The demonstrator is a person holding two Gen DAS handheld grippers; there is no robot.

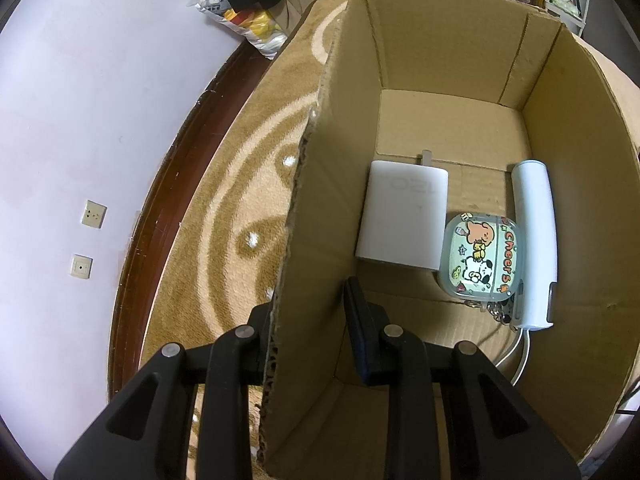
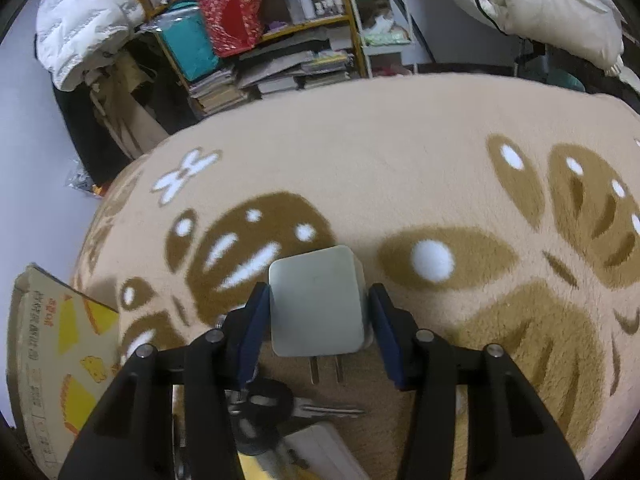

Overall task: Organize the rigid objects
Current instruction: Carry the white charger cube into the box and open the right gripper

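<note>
My left gripper (image 1: 308, 312) is shut on the near side wall of an open cardboard box (image 1: 320, 184), one finger outside and one inside. On the box floor lie a white flat charger (image 1: 400, 216), a cartoon-printed case marked "cheers" (image 1: 480, 260) and a white tube-shaped device (image 1: 536, 240) with a white cable. In the right wrist view a white cube plug adapter (image 2: 316, 300) sits on the beige carpet, prongs toward the camera. My right gripper (image 2: 318, 304) has its blue pads against the adapter's two sides.
A key on a black fob (image 2: 320, 410) and another white object (image 2: 320, 452) lie just below the adapter. The printed box side (image 2: 52, 360) stands at the left. Shelves with books and bags (image 2: 248, 40) stand beyond the carpet. A wall with sockets (image 1: 94, 214) is left of the box.
</note>
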